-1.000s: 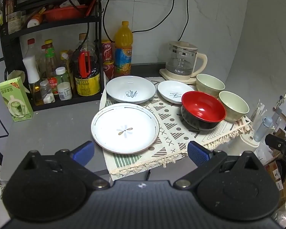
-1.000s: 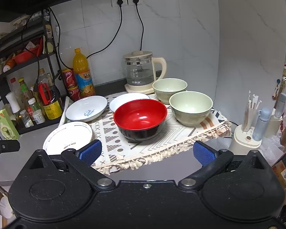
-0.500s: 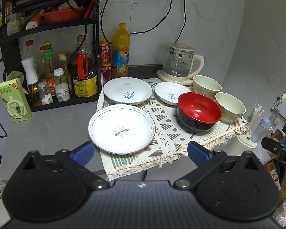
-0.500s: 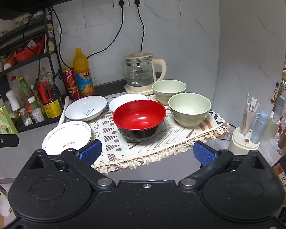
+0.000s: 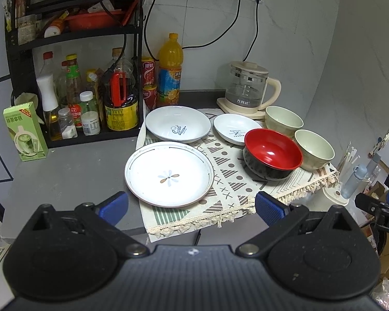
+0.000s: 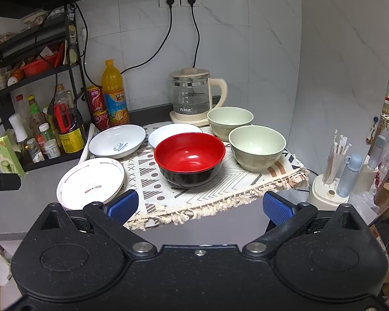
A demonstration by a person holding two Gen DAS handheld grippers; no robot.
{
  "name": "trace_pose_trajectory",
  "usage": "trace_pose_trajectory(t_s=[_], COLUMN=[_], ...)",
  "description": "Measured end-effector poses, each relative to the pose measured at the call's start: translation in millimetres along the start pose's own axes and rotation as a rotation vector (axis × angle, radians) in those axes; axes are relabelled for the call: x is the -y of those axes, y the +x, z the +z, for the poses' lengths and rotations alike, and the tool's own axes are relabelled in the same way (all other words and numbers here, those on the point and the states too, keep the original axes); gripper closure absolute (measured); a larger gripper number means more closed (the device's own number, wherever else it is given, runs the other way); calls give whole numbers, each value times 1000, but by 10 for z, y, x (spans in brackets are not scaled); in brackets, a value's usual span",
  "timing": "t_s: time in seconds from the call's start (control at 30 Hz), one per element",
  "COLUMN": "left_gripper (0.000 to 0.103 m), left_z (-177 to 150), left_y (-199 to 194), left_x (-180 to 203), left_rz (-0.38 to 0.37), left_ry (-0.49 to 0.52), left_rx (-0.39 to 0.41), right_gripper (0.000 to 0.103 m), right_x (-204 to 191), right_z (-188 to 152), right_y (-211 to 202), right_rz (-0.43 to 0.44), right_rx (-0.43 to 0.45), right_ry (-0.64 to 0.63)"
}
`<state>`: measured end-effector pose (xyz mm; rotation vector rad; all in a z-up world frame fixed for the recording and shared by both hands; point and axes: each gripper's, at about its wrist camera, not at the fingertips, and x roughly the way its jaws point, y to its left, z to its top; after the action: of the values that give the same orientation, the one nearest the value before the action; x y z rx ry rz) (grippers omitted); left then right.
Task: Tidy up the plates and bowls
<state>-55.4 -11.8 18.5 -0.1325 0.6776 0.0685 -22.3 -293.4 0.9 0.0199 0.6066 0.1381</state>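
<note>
1. Sitting on the patterned fringed cloth (image 5: 236,181) on the grey counter (image 5: 72,171) are 3 white plates and 3 bowls, none stacked yet: a large white plate with a flower motif (image 5: 169,174) at the near left, overhanging the cloth's left edge; a deep white plate with dark script (image 5: 178,124) behind it; and a small white plate (image 5: 236,129) further right.
2. A red-and-black bowl (image 6: 189,158) stands beside 2 pale green bowls (image 6: 256,146), (image 6: 230,121).
3. The left gripper (image 5: 192,204) and right gripper (image 6: 199,204) both hover short of the counter edge, jaws spread wide, holding nothing.
4. Judged risks: glazed rims could slip from a shallow pinch; dragging a dish may pull the cloth; the glass kettle (image 6: 193,96) stands just behind the far green bowl.
</note>
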Motion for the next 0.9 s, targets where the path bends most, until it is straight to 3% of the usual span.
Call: trace_pose_trajectory(t_s=[0.9], left_gripper=[0], left_z=[-130], left_y=[-121], left_x=[101], left_rz=[11], left_ry=[20], left_rx=[-1], right_gripper=[0], right_x=[134], right_z=[-77], right_y=[-71], right_rz=[29], right_rx=[-30], right_ry=[7])
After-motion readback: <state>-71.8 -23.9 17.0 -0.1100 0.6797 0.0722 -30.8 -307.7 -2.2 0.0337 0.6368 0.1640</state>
